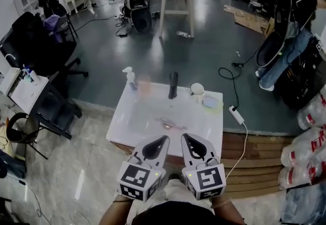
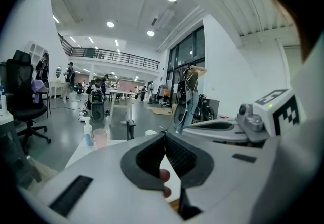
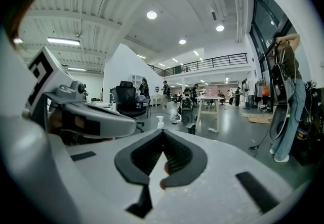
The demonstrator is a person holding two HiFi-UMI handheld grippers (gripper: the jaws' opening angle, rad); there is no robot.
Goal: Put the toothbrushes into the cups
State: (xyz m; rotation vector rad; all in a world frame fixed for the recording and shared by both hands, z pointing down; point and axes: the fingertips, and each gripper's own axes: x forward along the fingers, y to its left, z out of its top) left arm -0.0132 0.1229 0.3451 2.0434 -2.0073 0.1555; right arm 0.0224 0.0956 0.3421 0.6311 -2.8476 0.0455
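Note:
A white table (image 1: 137, 117) carries a translucent pink cup (image 1: 144, 85) at its far left and a white cup (image 1: 197, 90) at its far right. Thin pinkish toothbrushes (image 1: 170, 125) lie flat near the table's middle, blurred. My left gripper (image 1: 164, 140) and right gripper (image 1: 185, 138) hover side by side over the table's near edge, both short of the toothbrushes. Each has its jaws together with nothing between them. The left gripper view shows its closed tips (image 2: 164, 137), with the pink cup (image 2: 100, 137) and white cup (image 2: 150, 133) beyond. The right gripper (image 3: 163, 132) looks the same in its own view.
A spray bottle (image 1: 131, 78) stands beside the pink cup, and a black upright object (image 1: 173, 85) sits between the cups. A pale bowl (image 1: 211, 102) rests at the right edge. A power strip (image 1: 236, 114) lies on the floor to the right, office chairs (image 1: 48, 61) to the left.

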